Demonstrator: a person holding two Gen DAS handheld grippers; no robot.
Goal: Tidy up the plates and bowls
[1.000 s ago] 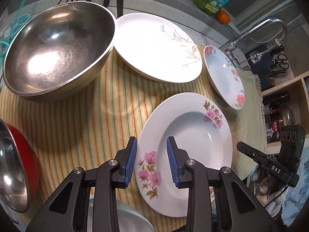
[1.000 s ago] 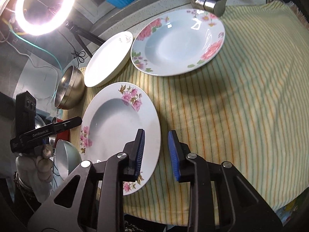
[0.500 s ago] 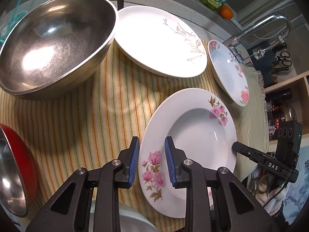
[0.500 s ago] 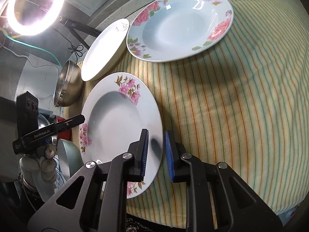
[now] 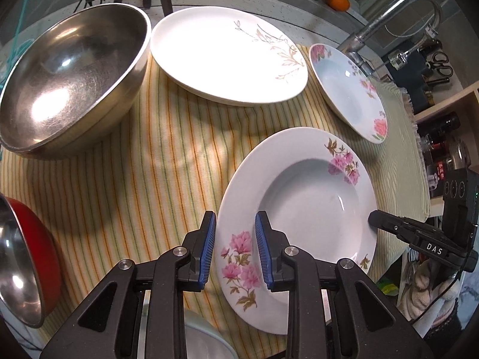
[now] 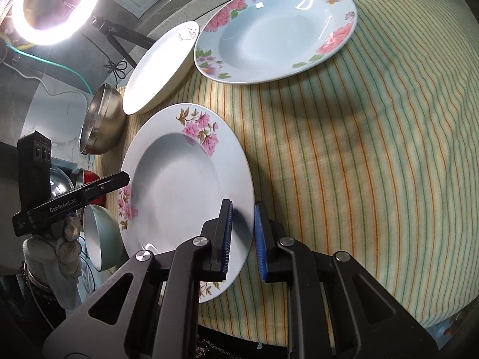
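Right tongs (image 6: 242, 209): closed on the rim of the pink-flower plate (image 6: 179, 179), one pad over the rim and the other outside it, at the lower middle of the right wrist view. Left tongs (image 5: 235, 221): narrowed around the opposite rim of the same plate, at the lower middle of the left wrist view. Cannot tell whether these pads really press. Plate lying flat on the striped cloth (image 5: 143, 164) over the desk, near the front edge.

Possible trouble from here, only as a judgement:
- **Slipping:** nothing but a thin, glazed, sloping rim between the pads. Easy to slip out on lifting, most of all at the left side if no true grip there.
- **Tilting:** with uneven lifting, sliding back onto the cloth or over the desk edge.
- **Knocking:** just beside the plate at the lower left, a pale green bowl (image 6: 101, 239) and a red bowl (image 5: 30, 257). Toward the top of the frame, a steel bowl (image 5: 69, 74), a white plate (image 5: 221, 51) and a bluish flower plate (image 5: 350, 95). On a low swing, hitting these and chipping the china.
- **Cloth:** also some danger of dragging it along.
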